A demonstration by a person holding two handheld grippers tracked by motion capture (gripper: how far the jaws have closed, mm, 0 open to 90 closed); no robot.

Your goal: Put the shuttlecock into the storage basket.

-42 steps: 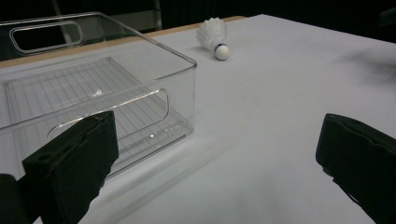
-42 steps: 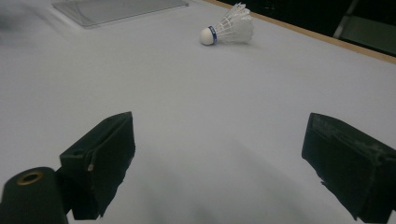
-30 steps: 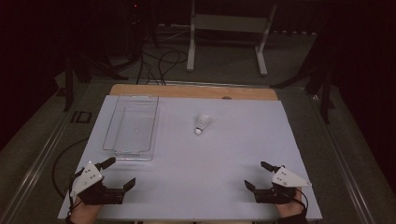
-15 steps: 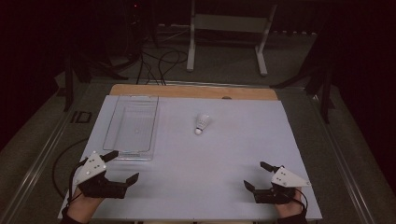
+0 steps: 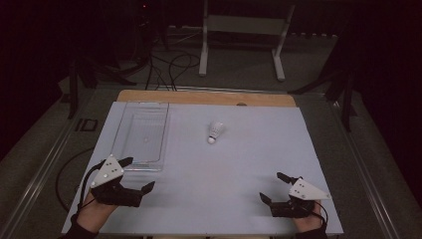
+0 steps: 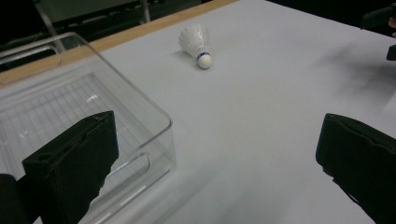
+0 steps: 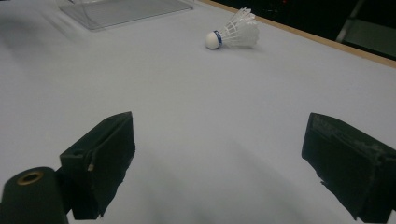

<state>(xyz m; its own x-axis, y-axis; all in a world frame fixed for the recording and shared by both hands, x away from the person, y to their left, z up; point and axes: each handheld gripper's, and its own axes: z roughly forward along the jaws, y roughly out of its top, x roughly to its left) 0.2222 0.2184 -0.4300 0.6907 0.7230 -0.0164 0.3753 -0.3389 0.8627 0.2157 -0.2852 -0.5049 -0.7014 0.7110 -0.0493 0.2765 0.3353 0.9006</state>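
Broadly, a white counter (image 5: 239, 174) carries a clear plastic bin (image 5: 142, 134) at its left, apparently empty though its base is hard to read. Both grippers, left gripper (image 5: 138, 174) by the bin's near end and right gripper (image 5: 274, 187) well apart, hold released fingers. Between them, farther back, lies a shuttlecock (image 5: 215, 132).

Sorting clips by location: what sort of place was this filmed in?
Probably a lab or studio set up for recording: a white-covered table in a dark room, loose cables on the floor behind it, and a white metal stand behind it.
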